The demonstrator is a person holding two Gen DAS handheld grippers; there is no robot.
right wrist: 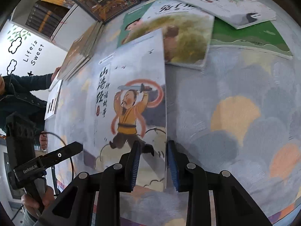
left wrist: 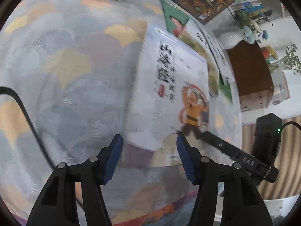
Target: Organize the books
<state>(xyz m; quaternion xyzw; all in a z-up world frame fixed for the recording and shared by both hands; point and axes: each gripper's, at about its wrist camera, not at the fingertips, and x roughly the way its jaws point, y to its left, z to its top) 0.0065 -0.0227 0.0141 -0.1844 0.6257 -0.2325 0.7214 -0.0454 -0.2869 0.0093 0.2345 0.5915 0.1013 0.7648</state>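
A thin picture book [right wrist: 129,98] with a sword-swinging man in a yellow robe on its cover lies on the patterned cloth [right wrist: 235,98]. The book's right edge runs between my right gripper's [right wrist: 153,144] blue pads; a gap still shows, so it stands open. In the left wrist view the same book [left wrist: 169,86] has its lower left corner between the fingers of my open left gripper [left wrist: 148,137]. The right gripper's black finger [left wrist: 225,148] reaches the book's lower right. In the right wrist view the left gripper [right wrist: 62,154] sits by the book's left side.
More books lie beyond: an olive-covered one [right wrist: 188,37], a green one [right wrist: 244,35], a white one [right wrist: 235,5], dark ornate ones [right wrist: 105,0] and a slanted stack [right wrist: 79,50]. A person's dark sleeve [right wrist: 22,90] is at the left. A brown cabinet [left wrist: 248,66] stands past the cloth's edge.
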